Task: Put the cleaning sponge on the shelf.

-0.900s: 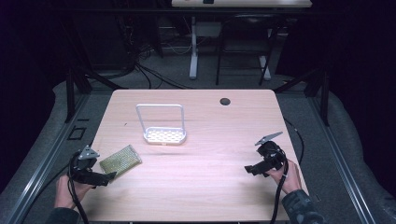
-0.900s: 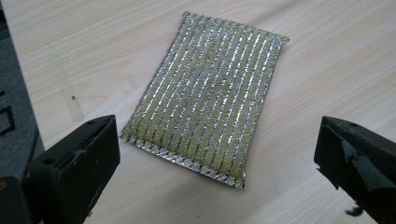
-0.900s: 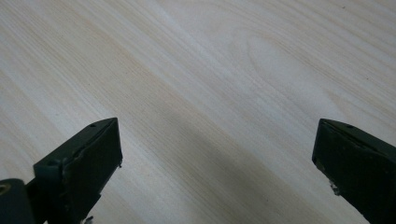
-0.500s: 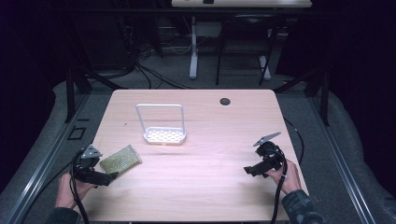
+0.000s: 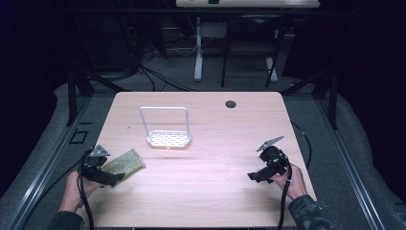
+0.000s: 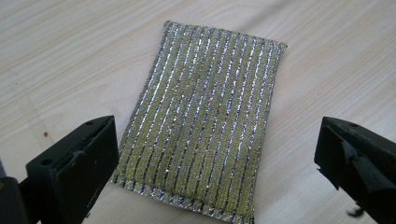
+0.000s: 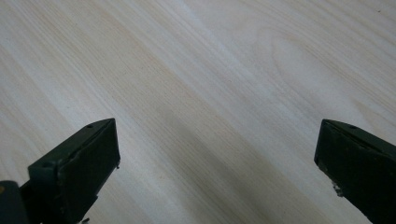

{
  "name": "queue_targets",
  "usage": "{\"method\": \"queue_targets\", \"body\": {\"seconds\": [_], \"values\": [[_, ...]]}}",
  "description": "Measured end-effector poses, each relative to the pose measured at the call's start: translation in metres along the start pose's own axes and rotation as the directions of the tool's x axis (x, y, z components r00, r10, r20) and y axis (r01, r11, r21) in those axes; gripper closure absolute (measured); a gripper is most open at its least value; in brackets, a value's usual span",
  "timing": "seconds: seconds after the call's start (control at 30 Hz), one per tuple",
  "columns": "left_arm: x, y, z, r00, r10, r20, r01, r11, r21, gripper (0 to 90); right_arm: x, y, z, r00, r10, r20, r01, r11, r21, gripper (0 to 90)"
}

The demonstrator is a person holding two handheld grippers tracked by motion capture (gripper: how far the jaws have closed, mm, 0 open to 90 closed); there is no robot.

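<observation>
One flat sponge (image 6: 201, 126); green-gold, silver-striped, rectangular.

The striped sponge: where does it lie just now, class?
In the high view the sponge lies flat near the table's front left corner, beside the left gripper.

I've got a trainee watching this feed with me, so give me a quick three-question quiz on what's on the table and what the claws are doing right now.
1. True or false: the left claw is shut on the scrub pad.
2. Multiple choice: the white rack stands (A) near the middle of the table, toward its far side, (B) under the right claw, (C) on top of the scrub pad.
3. Fill in: the right gripper view shows nothing but bare ____ between its jaws.

Key:
1. False. Its jaws stand wide apart, with the pad lying flat on the table ahead of them.
2. A.
3. Table (light wood). The right claw is open too.
</observation>
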State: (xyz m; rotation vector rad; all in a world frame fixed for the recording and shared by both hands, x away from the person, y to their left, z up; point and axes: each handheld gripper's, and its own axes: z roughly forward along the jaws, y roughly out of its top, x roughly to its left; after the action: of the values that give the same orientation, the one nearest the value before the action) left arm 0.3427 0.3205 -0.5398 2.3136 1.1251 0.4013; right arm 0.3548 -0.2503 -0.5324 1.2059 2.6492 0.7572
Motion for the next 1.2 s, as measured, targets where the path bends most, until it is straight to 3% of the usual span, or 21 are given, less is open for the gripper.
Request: {"method": "queue_targets", "body": {"seconds": [0.23,0.3,0.5,0.7,0.87,1.2], "values": [[0.003,0.003,0.012,0.9996,0.026,0.013,-0.027,0.9993,0.027,0.0,0.004,0.001,-0.001,0.9996,-0.026,0.004,0.026,0.999,-0.023,0.0],[0.007,0.002,0.018,0.9996,0.023,0.016,-0.024,0.9983,0.052,0.0,0.004,0.002,-0.003,0.9995,-0.031,0.002,0.031,0.999,-0.024,0.0],[0.015,0.001,0.026,0.9990,-0.006,0.045,0.003,0.9980,0.063,0.0,0.006,0.002,-0.002,0.9993,-0.036,0.002,0.036,0.999,-0.030,0.2],[0.014,0.001,0.031,0.9985,0.007,0.054,-0.012,0.9952,0.097,0.0,0.006,0.002,-0.001,0.9990,-0.044,0.001,0.044,0.999,-0.024,0.4],[0.011,-0.002,0.037,0.9989,0.022,0.041,-0.027,0.9897,0.140,0.6,0.006,0.002,-0.002,0.9991,-0.043,-0.001,0.043,0.999,-0.023,0.6],[0.005,0.000,0.035,0.9989,0.041,0.021,-0.044,0.9907,0.129,5.1,0.005,0.002,-0.003,0.9991,-0.042,0.000,0.042,0.999,-0.025,1.0]]}}
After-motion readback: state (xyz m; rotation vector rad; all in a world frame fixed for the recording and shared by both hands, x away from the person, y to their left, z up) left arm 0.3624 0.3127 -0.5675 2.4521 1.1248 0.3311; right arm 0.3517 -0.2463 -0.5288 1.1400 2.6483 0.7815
